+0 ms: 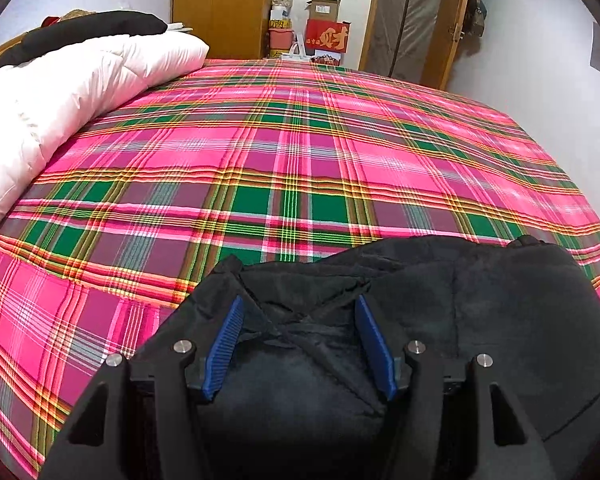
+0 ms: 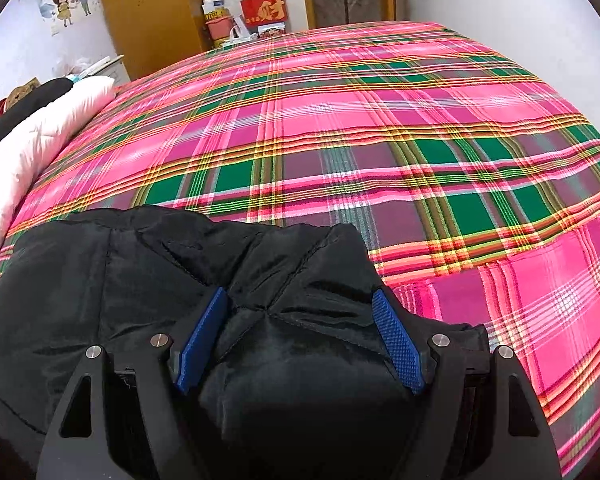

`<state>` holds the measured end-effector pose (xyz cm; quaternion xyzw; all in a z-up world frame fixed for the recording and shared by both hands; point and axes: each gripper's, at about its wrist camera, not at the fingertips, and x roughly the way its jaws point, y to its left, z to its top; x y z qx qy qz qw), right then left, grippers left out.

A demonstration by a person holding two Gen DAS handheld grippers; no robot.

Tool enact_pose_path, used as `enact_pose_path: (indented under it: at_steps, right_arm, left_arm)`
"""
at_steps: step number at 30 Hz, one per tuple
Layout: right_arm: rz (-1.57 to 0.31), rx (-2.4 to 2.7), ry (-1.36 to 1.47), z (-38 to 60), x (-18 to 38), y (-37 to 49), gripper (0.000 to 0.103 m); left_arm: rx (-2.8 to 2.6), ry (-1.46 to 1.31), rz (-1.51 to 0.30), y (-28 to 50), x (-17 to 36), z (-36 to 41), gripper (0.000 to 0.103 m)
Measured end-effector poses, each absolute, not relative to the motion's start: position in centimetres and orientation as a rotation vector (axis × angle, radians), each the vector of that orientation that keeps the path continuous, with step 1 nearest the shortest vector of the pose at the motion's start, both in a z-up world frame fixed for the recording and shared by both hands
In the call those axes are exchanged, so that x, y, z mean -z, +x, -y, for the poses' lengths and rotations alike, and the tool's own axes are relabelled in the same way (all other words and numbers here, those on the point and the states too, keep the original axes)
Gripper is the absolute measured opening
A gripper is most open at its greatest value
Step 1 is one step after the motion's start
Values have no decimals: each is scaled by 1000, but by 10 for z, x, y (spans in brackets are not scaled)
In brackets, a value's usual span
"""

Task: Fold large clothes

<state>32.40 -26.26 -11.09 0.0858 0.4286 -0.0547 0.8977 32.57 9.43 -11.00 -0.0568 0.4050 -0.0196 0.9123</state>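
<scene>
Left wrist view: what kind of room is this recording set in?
Most likely a home bedroom: a bed under a pink-and-green plaid sheet, a white quilted duvet along its side, and a tall wooden wardrobe behind.

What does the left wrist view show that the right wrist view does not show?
Only the left wrist view shows the left tongs, with black jacket fabric bunched between the blue pads, and the whole brown wardrobe front with its handles.

Only the right wrist view shows the right tongs, also with jacket fabric between the pads, and a cartoon couple sticker seen fully on the wall.

Both views share the pink plaid bedsheet, the white quilt at the left, and the red box behind the bed.
</scene>
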Motion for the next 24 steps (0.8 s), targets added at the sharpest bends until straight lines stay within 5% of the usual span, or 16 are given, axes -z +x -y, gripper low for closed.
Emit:
enact_pose_path:
  at_steps: [24]
  right_arm:
    - [-907, 134, 177, 260, 103, 323, 75]
  left_arm:
    - [39, -138, -794, 324, 116, -96, 62]
